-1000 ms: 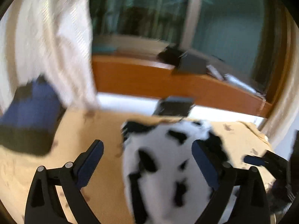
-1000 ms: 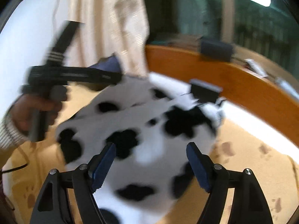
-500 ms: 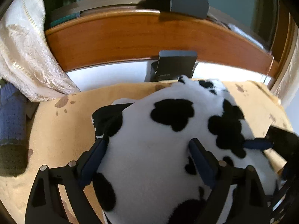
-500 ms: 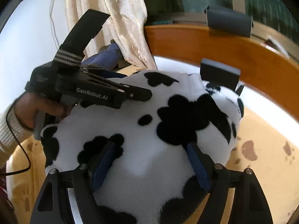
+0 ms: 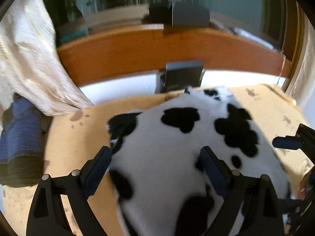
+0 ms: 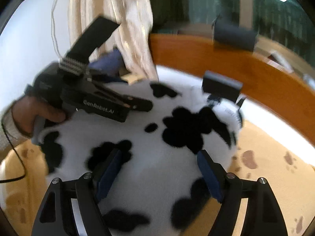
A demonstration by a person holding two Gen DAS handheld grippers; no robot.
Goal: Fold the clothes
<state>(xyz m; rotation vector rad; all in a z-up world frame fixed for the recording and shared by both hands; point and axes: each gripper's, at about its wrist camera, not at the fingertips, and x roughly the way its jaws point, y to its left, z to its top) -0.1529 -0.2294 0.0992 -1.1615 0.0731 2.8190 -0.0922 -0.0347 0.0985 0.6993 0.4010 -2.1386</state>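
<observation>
The fleece garment (image 5: pixel 169 153) lies bunched on the tan blanket (image 5: pixel 74 137) of the bed, its long axis running from the near edge away toward the wooden headboard (image 5: pixel 137 55), narrowing at the far end. It is thick white plush with black blotches (cow-patterned). The left tool (image 5: pixel 155 169) and right tool (image 6: pixel 159 169) both stand wide over it, pads beside the pile without pinching it.
</observation>
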